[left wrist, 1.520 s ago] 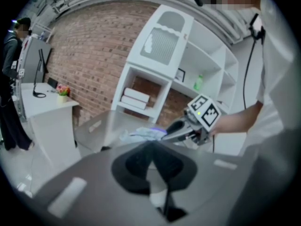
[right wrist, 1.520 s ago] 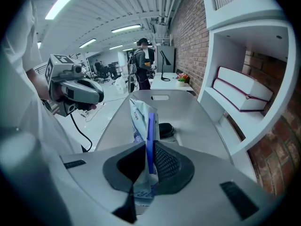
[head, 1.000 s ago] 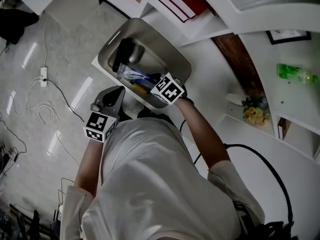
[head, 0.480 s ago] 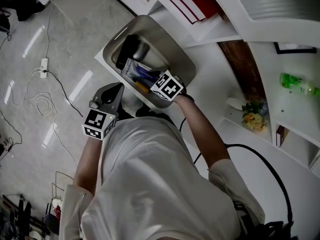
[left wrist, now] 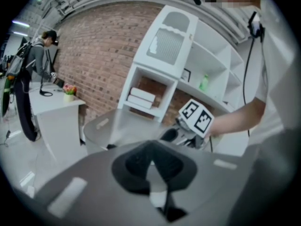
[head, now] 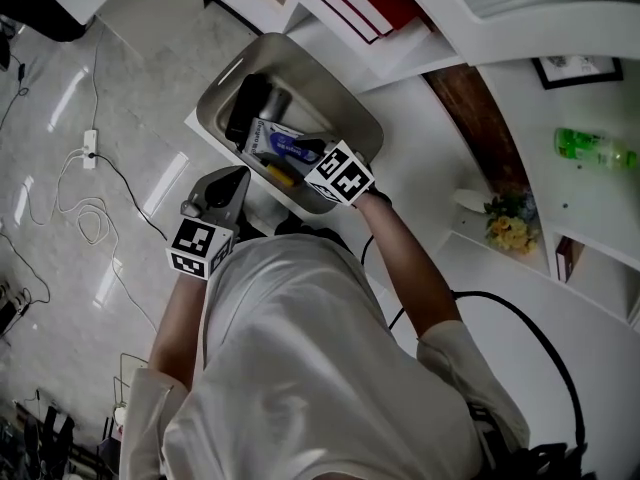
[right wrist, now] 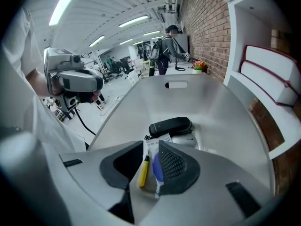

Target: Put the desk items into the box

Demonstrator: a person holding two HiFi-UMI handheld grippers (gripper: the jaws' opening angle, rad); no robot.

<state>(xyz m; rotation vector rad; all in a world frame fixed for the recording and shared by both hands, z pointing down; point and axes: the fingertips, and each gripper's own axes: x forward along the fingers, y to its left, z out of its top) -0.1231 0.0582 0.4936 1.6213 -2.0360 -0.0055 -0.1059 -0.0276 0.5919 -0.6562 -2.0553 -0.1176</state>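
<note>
We are looking at the box [head: 345,103], a grey tub sitting at the worktop [head: 420,158] corner, with its far long side just beside the white shelf unit [head: 400,43] and its other long side running along the worktop edge above the floor [head: 110,78]. Inside it, a black case [head: 248,106] is lying toward the far end, and a packet [head: 275,140] holding a yellow-handled screwdriver [right wrist: 143,169] is lying nearer us. The stretch of box floor past the case is lying bare.

We are holding the right claw [head: 308,160] over the box's near end, tilted down into it. Its jaws have just been opening and are now standing spread, with the packet showing between them, unpinched. We are keeping the left claw [head: 228,183] outside the box, near its near corner, clear of the rim, jaws pressed together on nothing. The worktop right of the box is lying open.
</note>
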